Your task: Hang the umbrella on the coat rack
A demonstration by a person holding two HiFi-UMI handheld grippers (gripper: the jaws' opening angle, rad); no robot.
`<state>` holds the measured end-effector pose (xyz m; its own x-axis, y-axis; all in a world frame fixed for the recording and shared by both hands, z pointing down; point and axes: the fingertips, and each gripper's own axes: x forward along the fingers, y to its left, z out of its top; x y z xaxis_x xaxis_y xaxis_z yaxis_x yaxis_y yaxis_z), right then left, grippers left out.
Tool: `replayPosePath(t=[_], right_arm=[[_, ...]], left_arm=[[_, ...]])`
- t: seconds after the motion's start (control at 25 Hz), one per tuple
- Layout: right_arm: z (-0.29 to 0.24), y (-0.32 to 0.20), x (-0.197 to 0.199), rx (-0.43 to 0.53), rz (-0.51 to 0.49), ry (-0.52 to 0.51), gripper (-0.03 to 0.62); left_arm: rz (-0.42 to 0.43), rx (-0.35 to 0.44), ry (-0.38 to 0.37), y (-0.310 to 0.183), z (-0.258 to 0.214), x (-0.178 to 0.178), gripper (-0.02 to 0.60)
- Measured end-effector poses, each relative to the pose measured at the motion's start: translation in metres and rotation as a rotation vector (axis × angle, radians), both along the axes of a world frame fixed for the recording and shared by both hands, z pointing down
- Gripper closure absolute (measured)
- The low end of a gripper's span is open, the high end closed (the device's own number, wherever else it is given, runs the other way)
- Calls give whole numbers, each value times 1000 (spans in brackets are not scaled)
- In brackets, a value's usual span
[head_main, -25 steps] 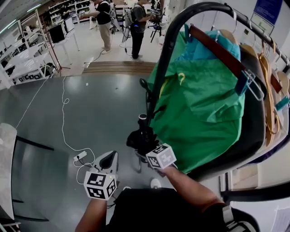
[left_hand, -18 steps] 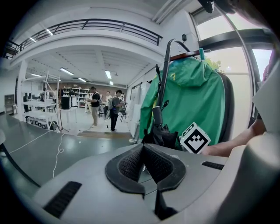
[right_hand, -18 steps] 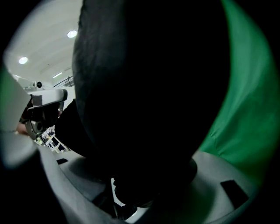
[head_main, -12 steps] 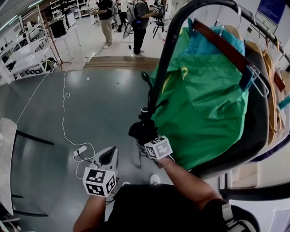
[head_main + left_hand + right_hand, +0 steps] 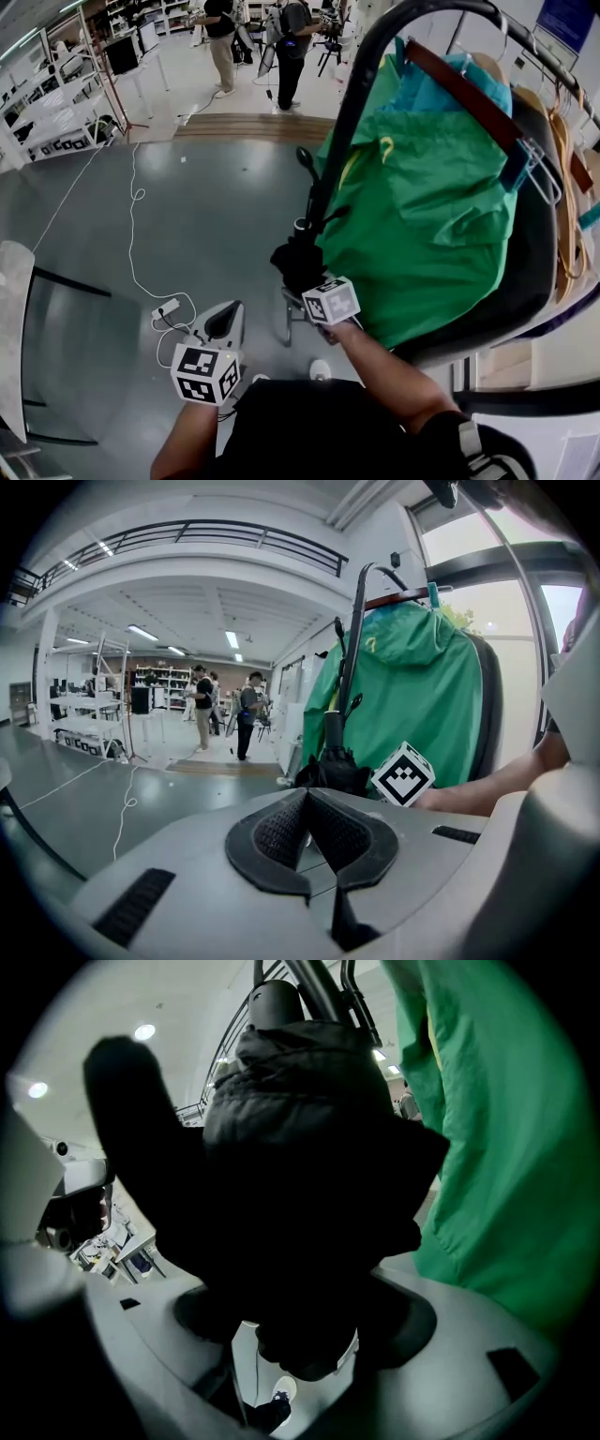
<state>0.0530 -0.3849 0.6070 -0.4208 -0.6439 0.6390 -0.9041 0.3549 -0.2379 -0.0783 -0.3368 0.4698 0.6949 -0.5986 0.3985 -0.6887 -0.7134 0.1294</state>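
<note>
A large, bright workshop room has a smooth, glossy grey floor, crossed by a loose white cable that runs to a power strip. At the far end, beyond a low wooden step, people stand among white shelves. A pale table edge shows at the left. To the right stands a coat rack with a curved black bar, hung with a green jacket and wooden hangers. The folded black umbrella is upright against the rack's post, handle end up, just beside the jacket; what it hangs from cannot be made out. The right gripper reaches up from below, its jaws opening to a wide gap with the umbrella's bunched cloth between them. The left gripper hovers lower and to the left over the floor, well apart from the rack, its jaws together on nothing.
</note>
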Motion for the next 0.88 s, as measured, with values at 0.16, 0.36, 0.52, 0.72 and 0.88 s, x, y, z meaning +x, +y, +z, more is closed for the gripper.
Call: replayPosePath(t=[0.16,0.36,0.52,0.72,0.88], right_arm=[[-1,2,1,1,-4,8,306],[-10,10,2,2,1,23,306],[-19,19,6,24,8,24,306],[-51,31,11,107,25,-17,307],[-87,41,8,213,2,-51,309]], left_arm=[[5,1,3,-2,0,4,566],[12,-1,3,-3,0,6,566],[24,6,-2,-2,1,11,566],[42,7,1,0,0,20,566],[55,7,9,1,-1,28,566]])
